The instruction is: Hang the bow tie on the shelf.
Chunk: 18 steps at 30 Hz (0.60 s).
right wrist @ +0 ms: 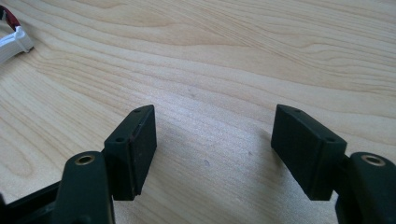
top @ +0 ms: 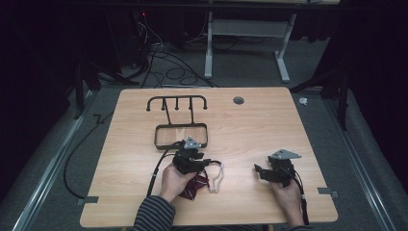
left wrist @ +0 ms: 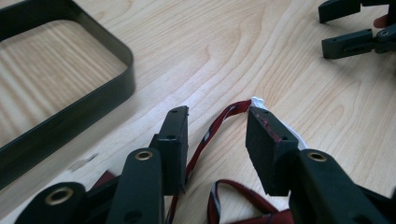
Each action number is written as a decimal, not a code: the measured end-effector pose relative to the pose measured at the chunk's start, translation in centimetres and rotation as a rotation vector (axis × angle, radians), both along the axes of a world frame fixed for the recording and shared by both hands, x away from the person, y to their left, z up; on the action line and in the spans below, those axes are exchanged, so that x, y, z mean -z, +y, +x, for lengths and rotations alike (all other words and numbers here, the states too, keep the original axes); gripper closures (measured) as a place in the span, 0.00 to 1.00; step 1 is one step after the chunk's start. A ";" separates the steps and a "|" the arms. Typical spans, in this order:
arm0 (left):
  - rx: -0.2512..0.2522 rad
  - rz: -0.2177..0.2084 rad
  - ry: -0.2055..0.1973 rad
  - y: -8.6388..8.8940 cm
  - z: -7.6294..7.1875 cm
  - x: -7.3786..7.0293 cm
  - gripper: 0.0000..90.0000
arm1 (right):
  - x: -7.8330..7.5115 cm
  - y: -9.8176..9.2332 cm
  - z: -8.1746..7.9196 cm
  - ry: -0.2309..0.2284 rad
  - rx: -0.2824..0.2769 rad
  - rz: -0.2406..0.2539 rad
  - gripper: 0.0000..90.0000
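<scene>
A dark red striped cloth piece (top: 192,187) lies near the table's front, under the person's left hand. A thin red strap (left wrist: 205,135) runs from it to a white loop (top: 219,175). My left gripper (left wrist: 217,114) hangs low over that strap with its jaws apart. The strap lies on the wood between the pads and neither pad touches it. The white end (left wrist: 258,100) peeks out behind the right pad. Over bare wood to the right, my right gripper (right wrist: 214,112) stands open with nothing in it. It also appears in the high view (top: 258,172), pointing left.
A black metal rack stands behind the left hand, with a rectangular base frame (top: 181,126) and a bar of hooks (top: 176,100). Its rim (left wrist: 93,100) is close on the left of the left gripper. A round grommet (top: 238,100) sits near the far edge.
</scene>
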<state>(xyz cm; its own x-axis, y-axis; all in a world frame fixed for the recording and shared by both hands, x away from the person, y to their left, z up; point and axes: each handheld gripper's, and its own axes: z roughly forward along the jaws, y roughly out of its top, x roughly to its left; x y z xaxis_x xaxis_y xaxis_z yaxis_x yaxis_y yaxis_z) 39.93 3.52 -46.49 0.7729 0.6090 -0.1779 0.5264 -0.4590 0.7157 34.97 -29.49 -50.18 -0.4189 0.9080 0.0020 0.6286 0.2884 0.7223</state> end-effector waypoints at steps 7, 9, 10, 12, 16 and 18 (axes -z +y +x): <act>0.019 0.028 0.022 -1.1 0.5 1.0 0.69 | 0.0 0.0 0.0 -0.003 -0.004 -0.001 0.36; 0.017 0.042 0.021 -1.2 0.7 1.2 0.71 | 0.0 0.0 0.0 -0.004 -0.003 -0.002 0.36; 0.014 0.047 0.019 -1.3 0.7 1.3 0.71 | 0.0 0.0 0.0 -0.004 -0.002 -0.002 0.36; 0.009 0.049 0.019 -1.3 0.9 1.5 0.73 | 0.0 0.0 0.0 -0.005 -0.004 -0.004 0.36; 0.006 0.065 0.030 -1.4 1.1 1.9 0.77 | 0.0 0.0 0.0 -0.005 -0.003 -0.003 0.36; 0.003 0.072 0.031 -1.5 1.2 2.0 0.79 | 0.0 0.0 0.0 -0.004 -0.003 -0.003 0.36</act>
